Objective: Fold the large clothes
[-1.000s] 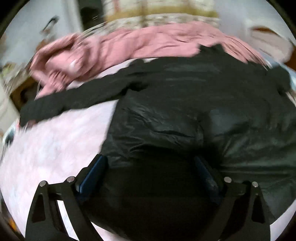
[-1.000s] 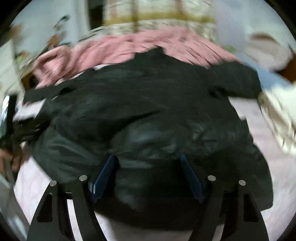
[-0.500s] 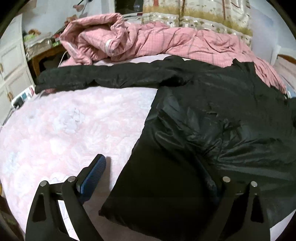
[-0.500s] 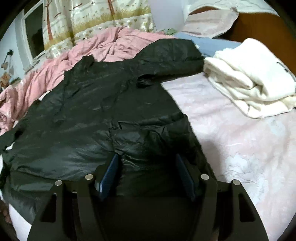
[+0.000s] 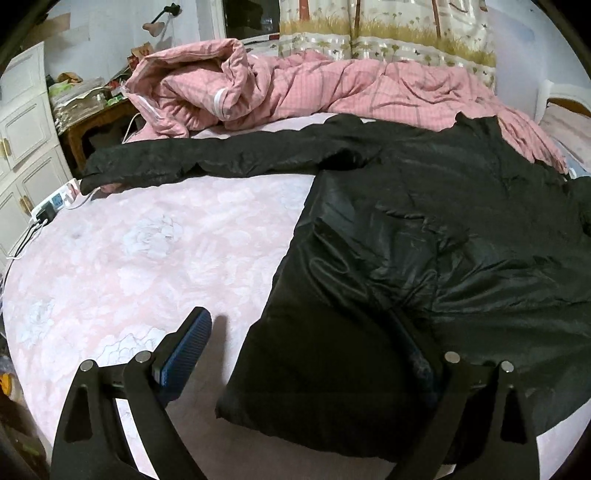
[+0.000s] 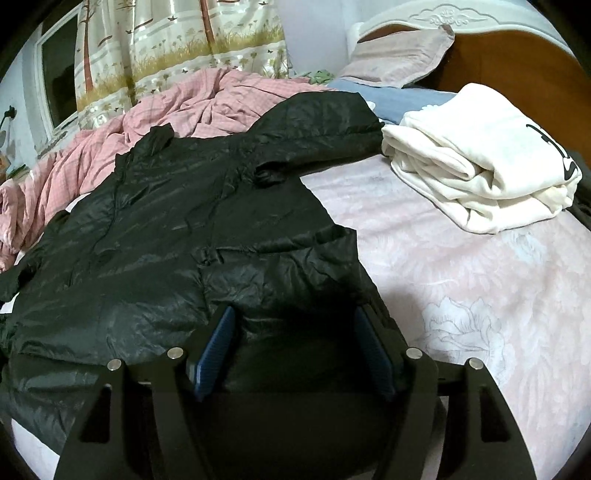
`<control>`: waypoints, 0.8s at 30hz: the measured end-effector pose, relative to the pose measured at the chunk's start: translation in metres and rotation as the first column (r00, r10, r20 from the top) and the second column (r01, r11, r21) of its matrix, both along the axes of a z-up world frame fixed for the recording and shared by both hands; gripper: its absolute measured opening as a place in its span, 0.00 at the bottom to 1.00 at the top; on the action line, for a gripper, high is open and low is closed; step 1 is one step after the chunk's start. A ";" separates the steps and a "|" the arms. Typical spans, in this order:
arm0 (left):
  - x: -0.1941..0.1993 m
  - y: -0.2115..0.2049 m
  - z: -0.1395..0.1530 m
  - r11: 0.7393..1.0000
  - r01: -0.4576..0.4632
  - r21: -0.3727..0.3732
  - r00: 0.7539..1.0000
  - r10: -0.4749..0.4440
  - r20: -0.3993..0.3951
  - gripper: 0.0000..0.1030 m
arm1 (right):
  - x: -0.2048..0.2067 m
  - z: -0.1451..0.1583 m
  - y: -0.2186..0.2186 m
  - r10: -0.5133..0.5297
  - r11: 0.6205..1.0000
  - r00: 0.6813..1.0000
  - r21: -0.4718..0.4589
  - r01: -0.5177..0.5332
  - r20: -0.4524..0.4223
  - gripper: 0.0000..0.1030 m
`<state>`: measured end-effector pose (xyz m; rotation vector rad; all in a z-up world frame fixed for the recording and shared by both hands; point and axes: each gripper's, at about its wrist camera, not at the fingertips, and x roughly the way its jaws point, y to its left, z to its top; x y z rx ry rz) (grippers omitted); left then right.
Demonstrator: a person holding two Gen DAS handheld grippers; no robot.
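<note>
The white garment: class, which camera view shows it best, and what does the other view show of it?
The right wrist view. The folded white garment lies there in full on the bed, beside the black jacket. The left wrist view does not show it at all.

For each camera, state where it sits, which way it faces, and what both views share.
Left wrist: sits on the left hand-held gripper, looks down and forward over the black jacket and its outstretched sleeve toward the pink quilt; both fingers show, spread wide.
Right wrist: sits on the right hand-held gripper, faces the jacket's other side, the folded white garment and headboard; both fingers show.
Shared: jacket, quilt, curtain, pink sheet.
</note>
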<state>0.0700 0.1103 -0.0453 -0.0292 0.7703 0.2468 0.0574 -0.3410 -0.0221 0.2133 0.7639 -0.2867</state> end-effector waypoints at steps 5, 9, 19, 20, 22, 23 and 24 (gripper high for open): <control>-0.016 -0.012 0.016 0.996 0.082 0.018 0.990 -0.083 0.115 0.88 | -0.008 0.006 0.002 -0.012 0.999 0.999 -0.033 0.013 0.042 0.68; -0.036 -0.016 0.035 0.994 0.105 0.034 0.963 -0.111 0.245 0.88 | -0.035 0.025 0.011 0.022 0.998 0.989 -0.062 -0.014 0.144 0.68; -0.058 -0.040 0.048 0.960 0.277 -0.025 0.902 -0.251 0.350 0.88 | -0.075 0.044 0.048 0.168 0.984 0.957 -0.101 -0.148 0.236 0.70; -0.057 -0.047 0.047 0.958 0.286 -0.006 0.902 -0.267 0.341 0.88 | -0.074 0.043 0.053 0.186 0.980 0.956 -0.107 -0.165 0.228 0.70; -0.059 -0.060 0.045 0.946 0.321 0.033 0.892 -0.314 0.325 0.88 | -0.071 0.040 0.062 0.236 0.970 0.951 -0.103 -0.219 0.199 0.70; -0.060 -0.064 0.044 0.937 0.346 0.041 0.885 -0.341 0.317 0.88 | -0.070 0.038 0.065 0.258 0.965 0.949 -0.100 -0.243 0.183 0.70; -0.062 -0.067 0.042 0.929 0.367 0.036 0.879 -0.360 0.312 0.88 | -0.070 0.036 0.068 0.268 0.962 0.948 -0.101 -0.254 0.169 0.70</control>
